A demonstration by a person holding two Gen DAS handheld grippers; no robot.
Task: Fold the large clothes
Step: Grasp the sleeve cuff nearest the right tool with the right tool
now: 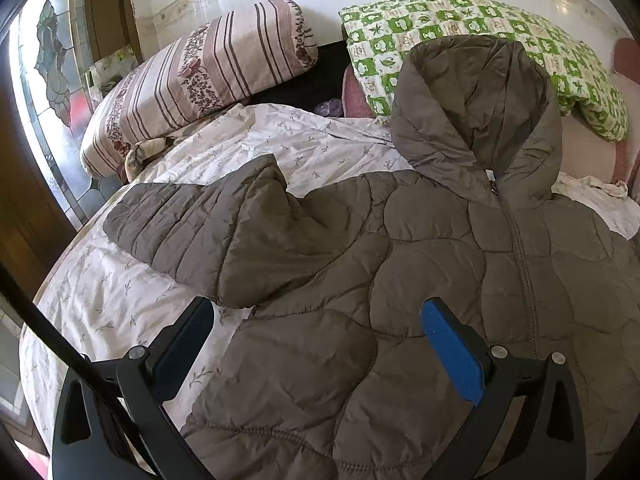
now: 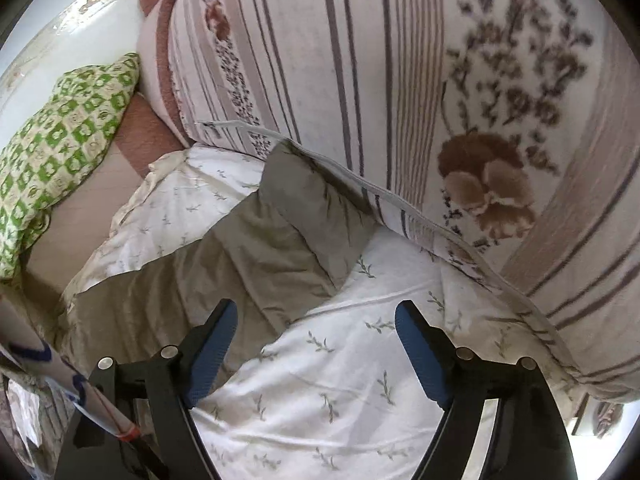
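Note:
A grey-brown quilted hooded jacket (image 1: pixel 400 264) lies front up and zipped on the bed, hood (image 1: pixel 476 112) toward the pillows. One sleeve (image 1: pixel 200 224) stretches out to the left. My left gripper (image 1: pixel 318 312) is open and empty, hovering over the jacket's lower left side. In the right wrist view the other sleeve (image 2: pixel 256 256) lies across the sheet, its cuff against a striped pillow. My right gripper (image 2: pixel 316 316) is open and empty, just above the sheet beside that sleeve.
The bed has a white leaf-print sheet (image 1: pixel 120 304) (image 2: pixel 360 380). A striped floral pillow (image 1: pixel 200 80) lies at the back left, another (image 2: pixel 440 100) close on the right. A green checked pillow (image 1: pixel 480 40) (image 2: pixel 60 140) lies behind the hood. A stained-glass window (image 1: pixel 48 80) is at the left.

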